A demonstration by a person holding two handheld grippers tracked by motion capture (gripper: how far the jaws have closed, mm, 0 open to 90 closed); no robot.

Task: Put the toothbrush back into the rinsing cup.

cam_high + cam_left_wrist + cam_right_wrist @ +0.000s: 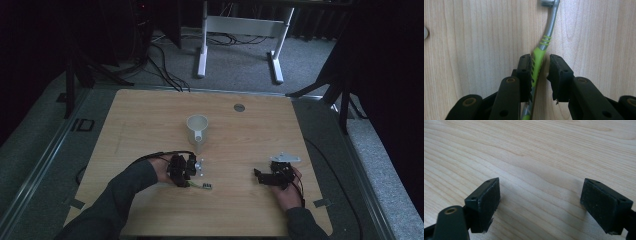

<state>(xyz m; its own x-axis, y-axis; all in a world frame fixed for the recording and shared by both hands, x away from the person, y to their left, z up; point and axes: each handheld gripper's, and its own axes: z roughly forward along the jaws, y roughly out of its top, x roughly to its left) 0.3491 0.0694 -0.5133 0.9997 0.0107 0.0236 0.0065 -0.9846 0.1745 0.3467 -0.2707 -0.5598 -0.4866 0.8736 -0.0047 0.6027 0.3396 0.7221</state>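
Note:
A toothbrush (539, 53) with a green and grey handle lies flat on the wooden table (150, 120); its head (208, 187) points right in the high view. My left gripper (184, 177) is down over the handle, its jaws (540, 62) narrowly open on either side of the green part. The left pad touches the handle, and a thin gap shows at the right pad. My right gripper (262, 176) rests near the table's front right, wide open (541, 192) over bare wood with nothing between its pads.
A white cup (197, 131) with a handle stands upright at the table's middle, just beyond the left gripper. A grey round grommet (239, 107) sits in the tabletop farther back. Cables and a white desk frame (240, 30) are on the floor behind.

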